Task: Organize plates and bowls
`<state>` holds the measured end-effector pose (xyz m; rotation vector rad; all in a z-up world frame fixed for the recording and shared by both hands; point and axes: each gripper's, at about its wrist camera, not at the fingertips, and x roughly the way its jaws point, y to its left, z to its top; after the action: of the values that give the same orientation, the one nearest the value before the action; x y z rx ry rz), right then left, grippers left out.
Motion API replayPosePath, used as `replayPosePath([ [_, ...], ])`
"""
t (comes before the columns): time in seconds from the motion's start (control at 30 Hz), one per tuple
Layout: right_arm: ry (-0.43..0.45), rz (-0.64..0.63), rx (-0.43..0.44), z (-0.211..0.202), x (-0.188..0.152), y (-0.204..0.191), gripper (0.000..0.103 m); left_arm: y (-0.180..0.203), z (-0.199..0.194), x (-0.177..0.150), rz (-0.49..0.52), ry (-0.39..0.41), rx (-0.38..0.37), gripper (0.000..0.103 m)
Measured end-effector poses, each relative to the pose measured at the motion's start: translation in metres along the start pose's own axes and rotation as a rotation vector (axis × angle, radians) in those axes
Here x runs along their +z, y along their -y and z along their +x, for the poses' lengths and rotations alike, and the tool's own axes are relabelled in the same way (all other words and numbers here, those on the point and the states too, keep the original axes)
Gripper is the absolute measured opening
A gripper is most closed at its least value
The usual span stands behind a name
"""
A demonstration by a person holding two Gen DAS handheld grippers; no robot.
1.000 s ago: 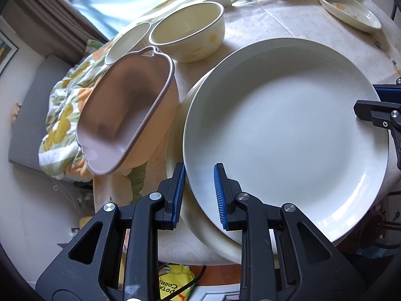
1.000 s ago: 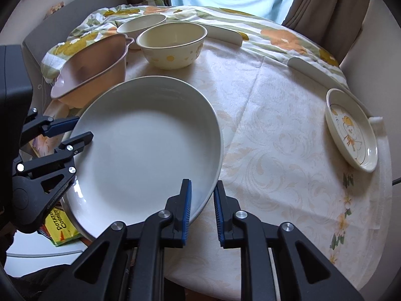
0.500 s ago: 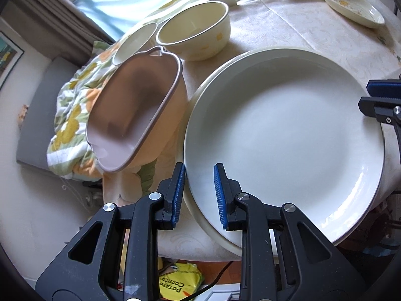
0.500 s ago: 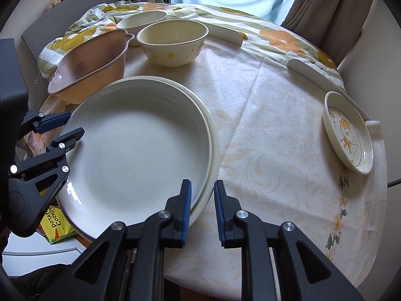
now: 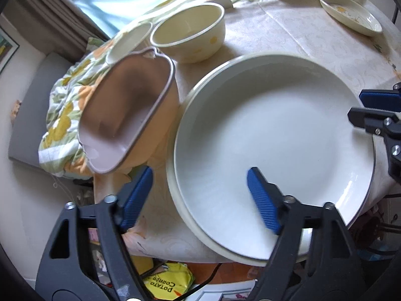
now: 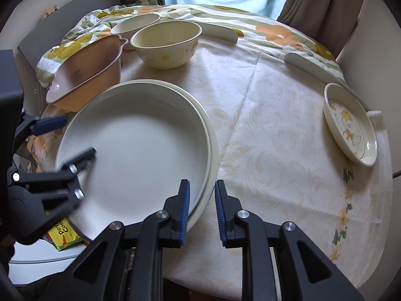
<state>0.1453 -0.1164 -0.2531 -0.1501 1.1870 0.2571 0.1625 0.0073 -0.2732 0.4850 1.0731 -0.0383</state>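
A large white plate (image 5: 275, 138) (image 6: 137, 150) lies nested on a wider cream plate (image 5: 173, 195) (image 6: 213, 150) at the table's near left edge. My left gripper (image 5: 200, 175) straddles the white plate's near rim. Its jaws are opening and stand wide apart, with neither pad touching the rim. My right gripper (image 6: 201, 184) sits over the opposite rim of both plates. Its jaws are opening slightly, with the rims between the pads and a thin gap at the outer pad. A pink oblong dish (image 5: 125, 105) stands beside the plates.
A cream bowl with yellow dots (image 6: 165, 45) and a smaller bowl (image 6: 135, 23) stand behind the pink dish. A small pictured plate (image 6: 351, 125) rests at the far right on the cream tablecloth (image 6: 275, 138). A yellow crisp bag (image 5: 165, 283) lies below the table edge.
The white plate came down from a tilted hold onto the cream plate. My left jaws sprang wide and let its rim go. My right jaws parted a little.
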Motion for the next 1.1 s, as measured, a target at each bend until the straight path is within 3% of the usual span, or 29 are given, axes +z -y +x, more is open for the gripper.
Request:
replayPosePath([
  [0.23, 0.103, 0.152, 0.018, -0.054, -0.002, 0.037, 0.024, -0.016, -0.053, 0.021, 0.013, 0.103, -0.048, 0.077],
  [0.33, 0.187, 0.287, 0.009, -0.097, -0.007, 0.074, 0.024, -0.020, -0.091, 0.051, 0.022, 0.205, -0.146, 0.077],
  [0.43, 0.270, 0.414, -0.009, -0.135, -0.013, 0.113, 0.027, -0.014, -0.128, 0.098, 0.060, 0.295, -0.311, 0.084],
  [0.47, 0.297, 0.453, -0.013, -0.146, -0.014, 0.125, 0.033, -0.009, -0.137, 0.115, 0.078, 0.317, -0.370, 0.097],
  [0.5, 0.336, 0.493, -0.026, -0.157, -0.016, 0.139, 0.059, -0.003, -0.145, 0.131, 0.096, 0.345, -0.427, 0.103],
  [0.53, 0.367, 0.515, -0.040, -0.166, -0.018, 0.149, 0.092, 0.005, -0.151, 0.150, 0.118, 0.380, -0.494, 0.103],
  [0.57, 0.389, 0.533, -0.053, -0.173, -0.019, 0.159, 0.102, 0.015, -0.153, 0.166, 0.142, 0.397, -0.528, 0.103],
  [0.6, 0.400, 0.556, -0.060, -0.177, -0.019, 0.171, 0.103, 0.026, -0.152, 0.182, 0.171, 0.400, -0.547, 0.103],
  [0.77, 0.362, 0.717, -0.039, -0.166, -0.025, 0.222, 0.103, 0.086, -0.121, 0.244, 0.295, 0.353, -0.640, 0.103],
  [0.87, 0.348, 0.803, -0.015, -0.142, -0.029, 0.247, 0.103, 0.118, -0.082, 0.277, 0.316, 0.264, -0.713, 0.100],
  [0.93, 0.326, 0.866, 0.023, -0.117, -0.031, 0.265, 0.103, 0.138, -0.056, 0.290, 0.333, 0.206, -0.712, 0.092],
  [1.0, 0.305, 0.907, 0.042, -0.093, -0.031, 0.279, 0.103, 0.158, -0.026, 0.304, 0.350, 0.142, -0.715, 0.075],
  [1.07, 0.281, 0.939, 0.062, -0.070, -0.033, 0.291, 0.096, 0.178, 0.010, 0.315, 0.353, 0.066, -0.722, 0.065],
  [1.1, 0.268, 0.953, 0.074, -0.061, -0.033, 0.296, 0.085, 0.184, 0.023, 0.318, 0.354, 0.036, -0.728, 0.056],
])
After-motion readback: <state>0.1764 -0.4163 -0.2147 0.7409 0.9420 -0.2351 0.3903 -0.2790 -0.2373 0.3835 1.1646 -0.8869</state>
